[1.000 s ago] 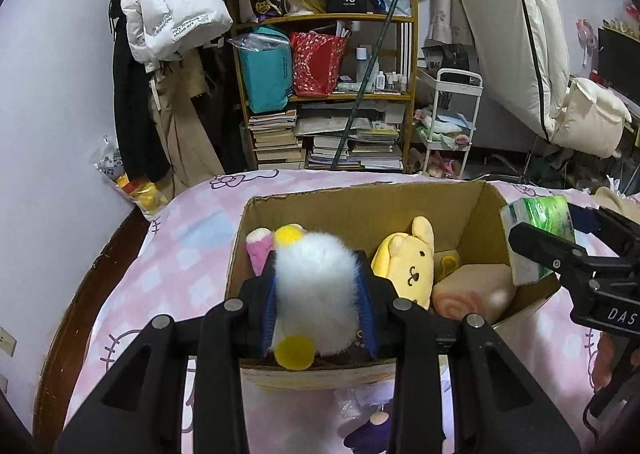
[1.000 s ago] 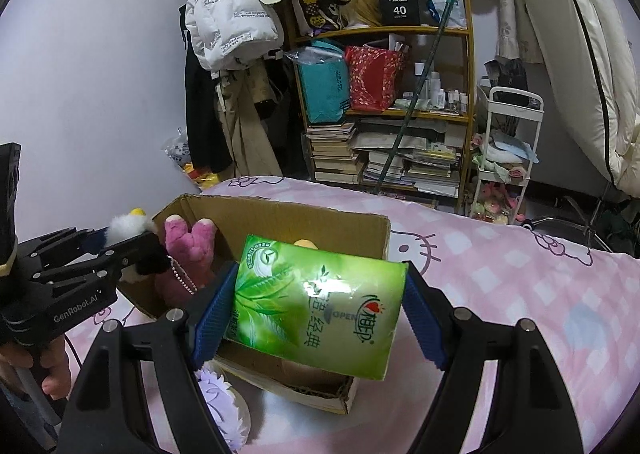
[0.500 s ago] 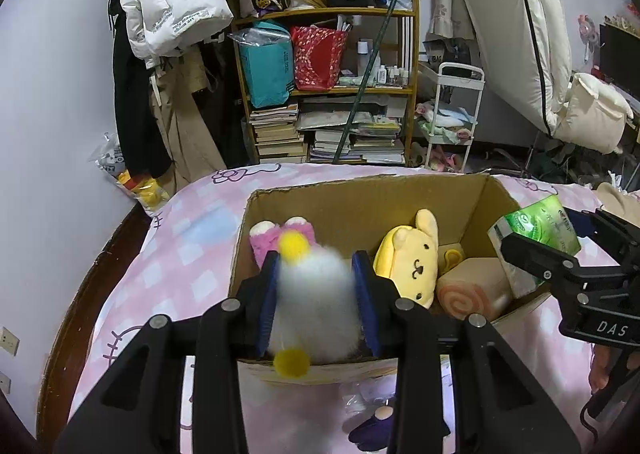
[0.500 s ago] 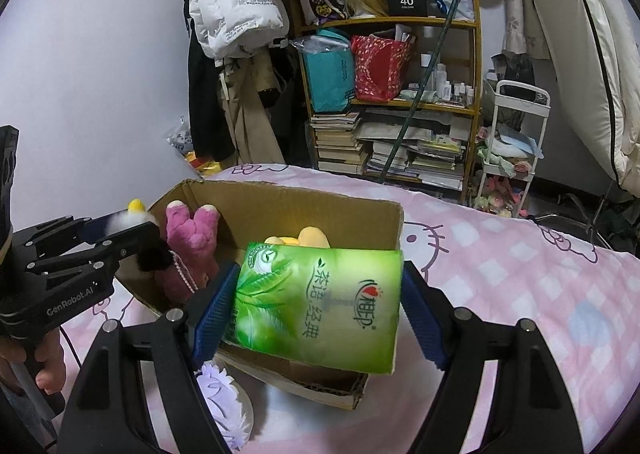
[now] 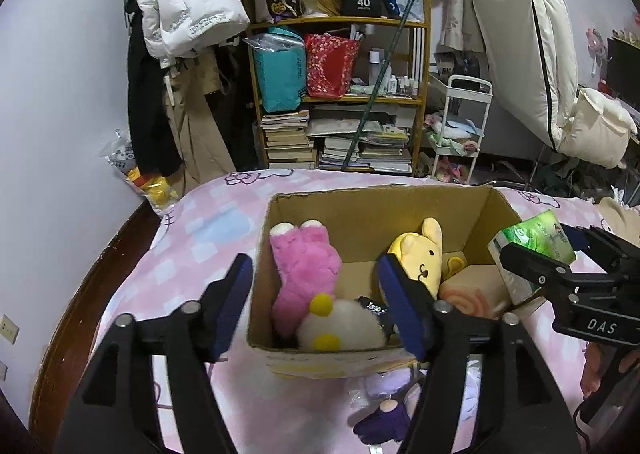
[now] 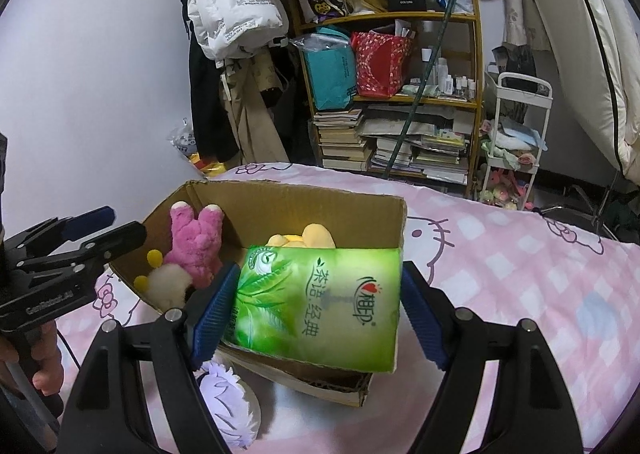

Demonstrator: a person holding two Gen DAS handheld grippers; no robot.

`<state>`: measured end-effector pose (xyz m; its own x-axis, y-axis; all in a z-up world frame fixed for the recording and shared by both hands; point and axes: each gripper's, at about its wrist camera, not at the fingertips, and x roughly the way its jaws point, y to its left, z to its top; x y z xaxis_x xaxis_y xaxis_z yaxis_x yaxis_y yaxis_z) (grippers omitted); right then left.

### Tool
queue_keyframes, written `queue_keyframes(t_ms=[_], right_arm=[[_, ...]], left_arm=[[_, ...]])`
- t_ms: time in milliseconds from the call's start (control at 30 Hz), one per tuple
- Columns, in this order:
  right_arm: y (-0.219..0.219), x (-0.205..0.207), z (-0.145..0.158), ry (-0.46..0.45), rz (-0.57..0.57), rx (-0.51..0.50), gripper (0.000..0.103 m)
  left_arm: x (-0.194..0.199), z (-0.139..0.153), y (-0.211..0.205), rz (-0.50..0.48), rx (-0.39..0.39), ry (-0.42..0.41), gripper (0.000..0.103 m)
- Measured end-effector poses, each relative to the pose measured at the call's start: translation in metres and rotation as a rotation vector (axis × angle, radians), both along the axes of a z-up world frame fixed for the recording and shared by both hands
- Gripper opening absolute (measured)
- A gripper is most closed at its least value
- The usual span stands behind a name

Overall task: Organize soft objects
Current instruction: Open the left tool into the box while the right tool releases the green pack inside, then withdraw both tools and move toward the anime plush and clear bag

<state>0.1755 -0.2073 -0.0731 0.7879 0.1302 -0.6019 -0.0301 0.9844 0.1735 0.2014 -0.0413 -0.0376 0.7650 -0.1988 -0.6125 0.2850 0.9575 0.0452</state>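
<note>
Dropped from our left claw (image 5: 316, 298), the white fluffy toy (image 5: 340, 324) is now lying inside the cardboard box (image 5: 376, 209) on the pink bed (image 6: 520, 274), touching the pink plush (image 5: 302, 266); that claw's jaws are gaping wide. We're gripping the green tissue pack (image 6: 320, 302) in our right claw (image 6: 316, 308), hovering over the box's near corner, beside the yellow plush (image 5: 420, 254).
</note>
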Motion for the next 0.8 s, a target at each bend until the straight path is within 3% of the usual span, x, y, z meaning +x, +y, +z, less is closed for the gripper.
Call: queue_keyframes(t_ms=[67,167,533,800], right_arm=[[0.000,-0.001,0.002,-0.003,-0.002,0.005,0.086],[-0.001,-0.005,0.007,-0.024,-0.014,0.002,0.100],[0.007,-0.032,0.028,-0.058,0.008,-0.014,0.100],[0.013,-0.056,0.030,-0.043,0.007,0.013,0.100]], left_arm=[[-0.004,0.003,0.004,0.008,-0.002,-0.006,0.073],[-0.009,0.007,0.011,0.022,-0.014,-0.004,0.080],[-0.034,0.025,0.032,0.024,-0.027,0.019,0.093],[-0.051,0.020,0.036,0.019,0.008,0.058,0.093]])
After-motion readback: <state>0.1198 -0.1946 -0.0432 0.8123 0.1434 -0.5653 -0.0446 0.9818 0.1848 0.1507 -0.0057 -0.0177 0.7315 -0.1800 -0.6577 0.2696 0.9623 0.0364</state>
